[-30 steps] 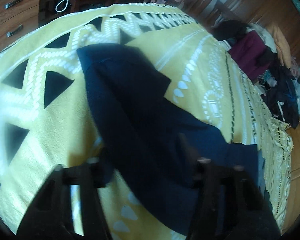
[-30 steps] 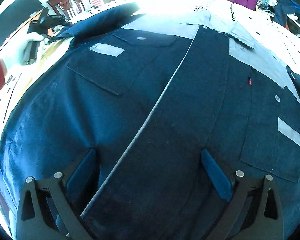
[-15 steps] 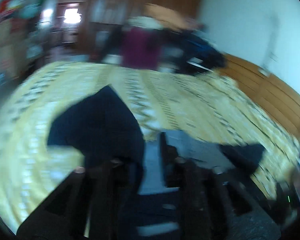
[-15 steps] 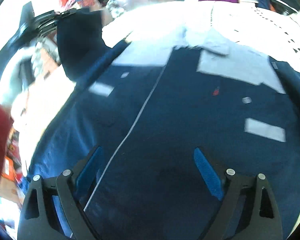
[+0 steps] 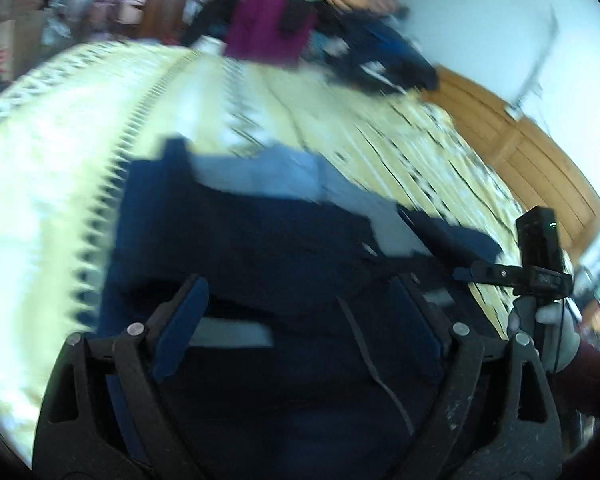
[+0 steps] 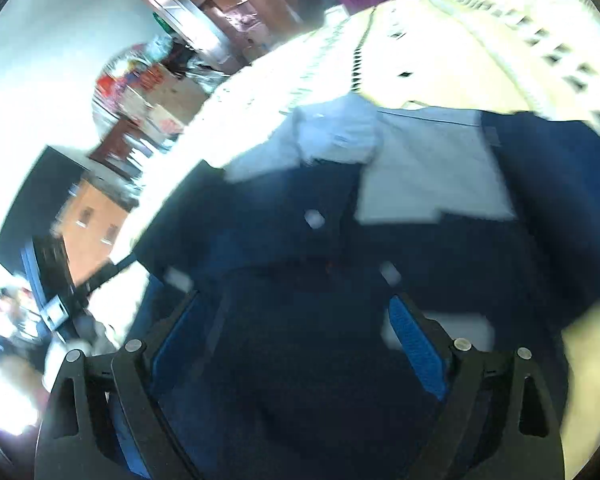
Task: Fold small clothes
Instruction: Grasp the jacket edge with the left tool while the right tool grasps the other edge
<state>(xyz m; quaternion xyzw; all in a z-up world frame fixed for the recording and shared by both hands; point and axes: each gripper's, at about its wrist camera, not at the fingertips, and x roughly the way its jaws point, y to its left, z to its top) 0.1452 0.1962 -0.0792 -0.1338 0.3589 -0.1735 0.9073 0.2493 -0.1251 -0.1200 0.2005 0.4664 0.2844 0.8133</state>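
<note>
Both frames were pretty smeared, so take the fine detail with a grain of salt. The left gripper (image 5: 300,312) had its jaws spreading apart, wide already, and nothing was pinched between the blue pads (image 5: 180,324), they just hung over the cloth. The shirt (image 5: 260,240) lay right under and ahead of it, dark navy with a pale grey yoke and collar (image 5: 268,174) at the far end, spread flat on the yellow patterned bedspread (image 5: 60,160). A pale rectangular patch (image 5: 232,334) on the shirt sat just beyond the left pad. Off to the right of that gripper I could see the other tool's black body with a small green light (image 5: 540,256), and a white-gloved hand (image 5: 556,332) with a dark red sleeve under it.

The right gripper (image 6: 296,332) was wide open too, pads clear of the fabric, nothing gripped. The shirt (image 6: 300,360) filled the space below and ahead of it, grey collar (image 6: 332,140) further out, two light buttons (image 6: 314,219) just past the fingertips. To its far left a blurry bit of the left tool and a gloved hand (image 6: 88,340) showed. Beyond the bed, a pile of clothes (image 5: 268,28) with something magenta, all well away from both grippers
</note>
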